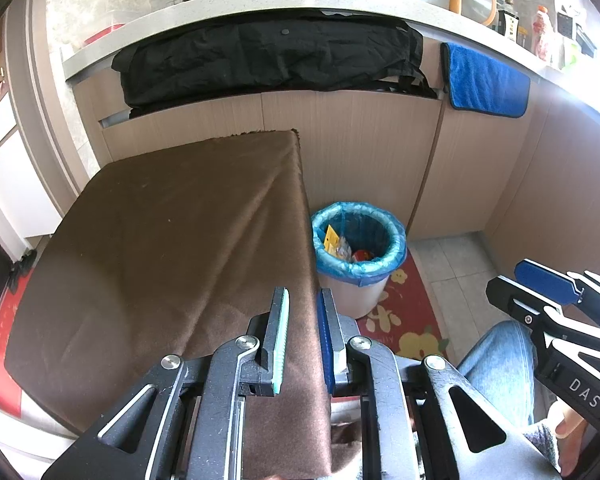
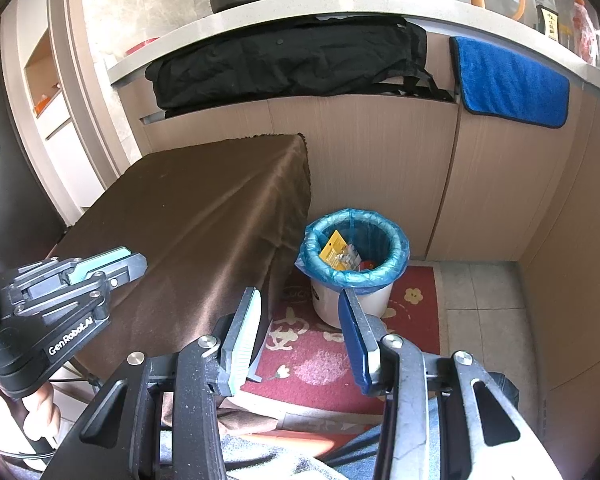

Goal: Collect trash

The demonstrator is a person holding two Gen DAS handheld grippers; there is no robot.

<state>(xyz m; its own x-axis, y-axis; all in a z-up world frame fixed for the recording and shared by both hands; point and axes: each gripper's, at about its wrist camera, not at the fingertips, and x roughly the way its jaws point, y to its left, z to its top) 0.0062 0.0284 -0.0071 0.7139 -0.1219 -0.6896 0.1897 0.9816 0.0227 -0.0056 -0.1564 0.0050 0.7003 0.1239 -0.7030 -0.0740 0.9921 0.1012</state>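
Browns, blues and one red mat

My left gripper point(image 1: 302, 336) and my right gripper point(image 2: 300, 340) each carry one pale mint-green ribbed pad and one deep blue pad on black-grey frames. The tablecloth point(image 1: 172, 248) is plain dark brown with a slight sheen. The bin point(image 2: 354, 304) is white, lined with a translucent light blue bag point(image 2: 356, 240); a yellow wrapper point(image 2: 332, 254) and something red show inside. The floor mat point(image 2: 340, 356) is red with cream-yellow flowers. A bright blue towel point(image 2: 512, 80) with black edging and a black cloth point(image 2: 288, 60) hang on beige wood-grain cabinets point(image 2: 380, 152).

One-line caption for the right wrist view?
Open right gripper above red floral mat, facing blue-lined white trash bin beside brown-clothed table.
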